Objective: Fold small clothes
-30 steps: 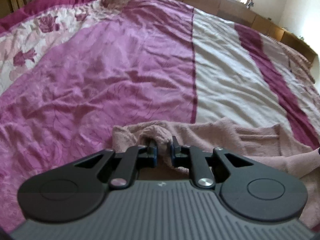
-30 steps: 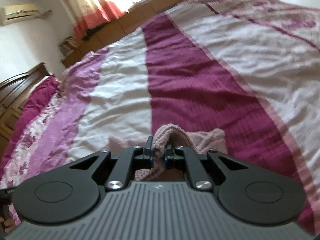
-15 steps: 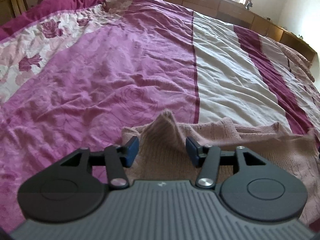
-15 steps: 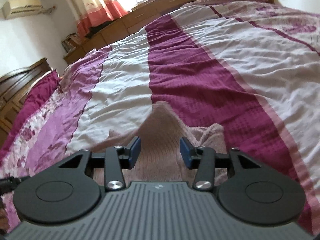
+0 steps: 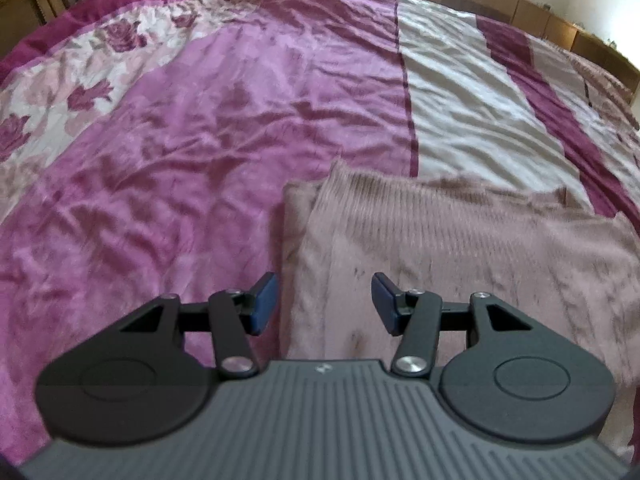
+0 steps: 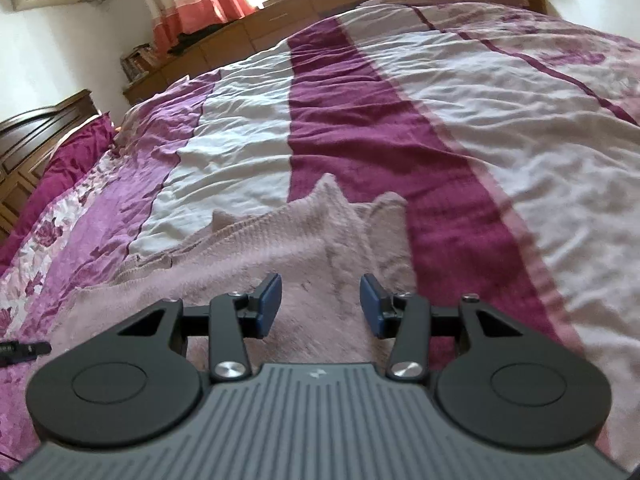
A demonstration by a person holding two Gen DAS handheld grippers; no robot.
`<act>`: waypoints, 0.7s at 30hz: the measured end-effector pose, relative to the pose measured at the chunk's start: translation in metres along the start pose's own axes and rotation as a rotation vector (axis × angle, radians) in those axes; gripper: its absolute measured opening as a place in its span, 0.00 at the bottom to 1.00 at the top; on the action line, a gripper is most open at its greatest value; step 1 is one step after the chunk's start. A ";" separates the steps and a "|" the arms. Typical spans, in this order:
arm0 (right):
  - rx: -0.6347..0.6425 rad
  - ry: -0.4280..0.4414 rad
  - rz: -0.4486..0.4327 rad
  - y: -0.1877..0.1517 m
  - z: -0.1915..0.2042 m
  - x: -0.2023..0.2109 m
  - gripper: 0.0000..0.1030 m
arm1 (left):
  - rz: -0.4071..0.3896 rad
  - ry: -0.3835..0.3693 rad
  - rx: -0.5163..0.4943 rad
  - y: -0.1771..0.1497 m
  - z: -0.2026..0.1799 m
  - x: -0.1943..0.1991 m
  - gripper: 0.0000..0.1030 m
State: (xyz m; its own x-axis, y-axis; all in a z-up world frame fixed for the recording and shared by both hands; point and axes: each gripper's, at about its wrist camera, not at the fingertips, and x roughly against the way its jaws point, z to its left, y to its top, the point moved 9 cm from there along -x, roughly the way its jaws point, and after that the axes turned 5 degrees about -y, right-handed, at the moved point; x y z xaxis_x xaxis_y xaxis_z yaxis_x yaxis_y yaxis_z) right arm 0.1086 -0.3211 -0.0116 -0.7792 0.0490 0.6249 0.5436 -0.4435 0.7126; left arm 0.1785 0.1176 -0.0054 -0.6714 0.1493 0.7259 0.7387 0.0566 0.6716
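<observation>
A dusty-pink knitted sweater [image 5: 460, 236] lies flat on the bed, folded over with its ribbed edge facing away. It also shows in the right wrist view [image 6: 280, 252]. My left gripper [image 5: 324, 304] is open and empty, hovering over the sweater's left edge. My right gripper [image 6: 320, 304] is open and empty, over the sweater's right part, near two small raised corners of cloth.
The bed has a wrinkled striped cover [image 5: 200, 120] in magenta, white and dark purple [image 6: 360, 120]. Wooden cabinets [image 6: 320, 4] and a curtained window stand at the far side. A dark headboard [image 6: 40, 120] is at the left. A black tool tip [image 6: 24, 350] pokes in at left.
Both grippers were shut on pinched sweater corners a second ago. They have opened, let the cloth drop flat, and pulled back a little.
</observation>
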 end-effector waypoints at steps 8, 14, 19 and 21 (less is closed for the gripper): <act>-0.087 -0.020 0.016 -0.014 -0.035 0.020 0.76 | 0.067 0.027 0.019 -0.025 0.003 0.016 0.53; -0.118 -0.011 0.076 -0.035 -0.039 0.015 0.76 | 0.090 0.045 0.018 -0.039 0.002 0.020 0.69; -0.124 0.060 0.129 -0.052 -0.024 0.010 0.76 | 0.097 0.050 0.042 -0.046 0.004 0.025 0.70; -0.117 0.064 0.134 -0.053 -0.020 0.008 0.78 | 0.098 0.054 0.047 -0.048 0.005 0.025 0.70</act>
State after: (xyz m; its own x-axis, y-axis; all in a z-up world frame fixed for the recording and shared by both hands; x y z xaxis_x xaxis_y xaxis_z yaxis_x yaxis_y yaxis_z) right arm 0.0671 -0.3146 -0.0509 -0.7223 -0.0728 0.6877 0.6070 -0.5433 0.5800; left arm 0.1261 0.1241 -0.0202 -0.5974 0.1026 0.7954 0.8019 0.0908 0.5906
